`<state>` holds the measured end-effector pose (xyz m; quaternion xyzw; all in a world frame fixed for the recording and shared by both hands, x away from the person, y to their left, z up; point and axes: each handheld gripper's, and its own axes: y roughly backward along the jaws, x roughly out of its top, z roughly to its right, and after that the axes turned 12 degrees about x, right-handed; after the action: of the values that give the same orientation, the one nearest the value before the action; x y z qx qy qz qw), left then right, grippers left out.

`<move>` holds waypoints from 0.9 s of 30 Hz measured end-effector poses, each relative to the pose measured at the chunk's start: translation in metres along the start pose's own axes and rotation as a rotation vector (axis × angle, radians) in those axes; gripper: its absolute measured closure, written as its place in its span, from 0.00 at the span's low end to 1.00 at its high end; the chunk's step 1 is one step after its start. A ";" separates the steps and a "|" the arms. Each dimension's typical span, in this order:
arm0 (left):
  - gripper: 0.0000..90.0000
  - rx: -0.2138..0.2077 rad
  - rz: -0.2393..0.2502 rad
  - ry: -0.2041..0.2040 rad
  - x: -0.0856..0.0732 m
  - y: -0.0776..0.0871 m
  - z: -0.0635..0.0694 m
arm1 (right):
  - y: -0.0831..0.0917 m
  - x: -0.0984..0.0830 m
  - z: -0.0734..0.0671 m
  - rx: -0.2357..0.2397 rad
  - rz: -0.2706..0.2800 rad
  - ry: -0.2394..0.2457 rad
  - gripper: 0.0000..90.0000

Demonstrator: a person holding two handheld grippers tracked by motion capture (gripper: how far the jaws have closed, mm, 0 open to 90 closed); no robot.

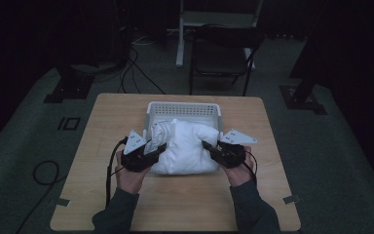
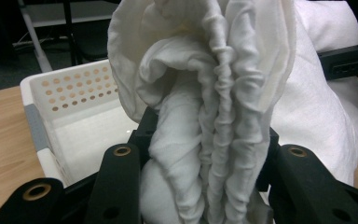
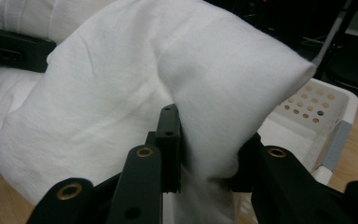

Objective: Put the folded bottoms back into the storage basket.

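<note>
A white pillow in a white case [image 1: 185, 146] lies half over the front rim of a white perforated basket [image 1: 184, 108] on the wooden table. My left gripper [image 1: 157, 150] is shut on the gathered open end of the pillowcase [image 2: 214, 140] at the pillow's left side. My right gripper [image 1: 208, 146] is shut on the pillow's right corner [image 3: 223, 102]. In the left gripper view the bunched folds rise between the black jaws, and the right gripper [image 2: 349, 60] shows behind the pillow. In the right gripper view the left gripper [image 3: 14, 49] shows at the far side.
The basket's inside [image 2: 88, 130] is bare where it shows. Bare wooden table [image 1: 185, 200] lies in front of the pillow. A dark folding chair [image 1: 221, 53] stands behind the table, and cables [image 1: 136, 73] run over the floor.
</note>
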<state>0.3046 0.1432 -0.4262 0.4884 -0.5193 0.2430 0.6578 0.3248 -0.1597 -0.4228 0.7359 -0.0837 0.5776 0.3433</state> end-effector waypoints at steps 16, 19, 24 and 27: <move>0.66 0.004 0.018 0.025 0.010 -0.006 -0.006 | -0.003 0.013 0.008 -0.010 0.005 0.001 0.80; 0.66 0.006 0.020 0.023 0.013 -0.009 -0.007 | -0.004 0.015 0.010 -0.014 0.007 0.001 0.80; 0.66 0.009 0.026 0.023 0.018 -0.012 -0.009 | -0.005 0.019 0.013 -0.019 0.013 -0.004 0.80; 0.66 0.015 0.026 0.022 0.021 -0.014 -0.010 | -0.006 0.021 0.015 -0.027 0.018 -0.008 0.80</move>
<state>0.3281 0.1427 -0.4127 0.4837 -0.5165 0.2608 0.6567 0.3467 -0.1583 -0.4080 0.7327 -0.0994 0.5766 0.3475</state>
